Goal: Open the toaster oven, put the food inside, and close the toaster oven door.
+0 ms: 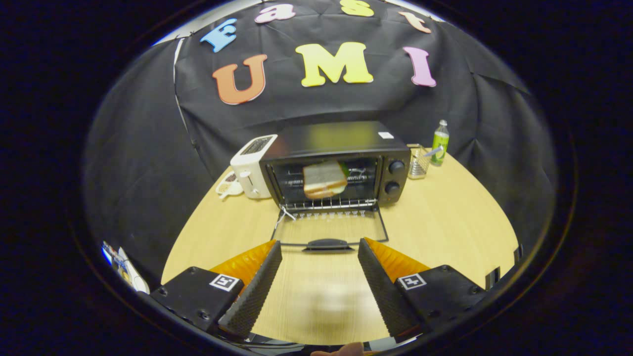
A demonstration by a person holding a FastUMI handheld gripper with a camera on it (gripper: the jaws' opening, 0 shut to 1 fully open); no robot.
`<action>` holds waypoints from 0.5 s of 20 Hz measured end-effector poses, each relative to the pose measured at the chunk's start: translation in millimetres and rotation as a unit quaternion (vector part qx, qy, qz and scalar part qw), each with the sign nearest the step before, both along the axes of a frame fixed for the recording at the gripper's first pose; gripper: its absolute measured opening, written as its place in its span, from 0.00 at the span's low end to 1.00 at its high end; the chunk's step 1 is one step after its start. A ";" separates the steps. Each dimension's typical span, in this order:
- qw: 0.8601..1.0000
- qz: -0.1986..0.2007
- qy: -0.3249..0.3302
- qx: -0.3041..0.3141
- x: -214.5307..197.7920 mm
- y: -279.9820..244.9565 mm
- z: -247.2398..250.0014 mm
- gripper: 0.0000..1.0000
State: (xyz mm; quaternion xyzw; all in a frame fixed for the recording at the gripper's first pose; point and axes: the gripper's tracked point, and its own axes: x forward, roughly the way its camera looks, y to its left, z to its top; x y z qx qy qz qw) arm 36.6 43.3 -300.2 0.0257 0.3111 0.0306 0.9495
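Observation:
A black toaster oven (341, 163) stands on the wooden table beyond my fingers. Its glass door (330, 228) is folded down flat toward me, with the dark handle (326, 244) at its near edge. A sandwich (324, 179) of bread with green filling rests on the wire rack (329, 202) inside the oven mouth. My gripper (319, 252) is open, fingers wide apart, with nothing between them. The fingertips sit just short of the door handle, one on each side of it.
A white slot toaster (252, 165) stands left of the oven, with a small dish (228, 185) beside it. Right of the oven are a wire holder (419, 161) and a green bottle (439, 142). Bare wooden table (445, 222) surrounds the door.

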 end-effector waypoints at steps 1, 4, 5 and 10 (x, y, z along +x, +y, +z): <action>1.000 0.000 0.006 -0.006 0.4 -1.3 -12.9 1.00; 0.999 0.000 0.033 -0.014 6.9 -1.3 -55.7 1.00; 0.999 -0.002 0.041 -0.017 11.5 -2.7 -69.7 1.00; 0.997 -0.012 0.074 -0.024 42.8 -8.1 -128.7 1.00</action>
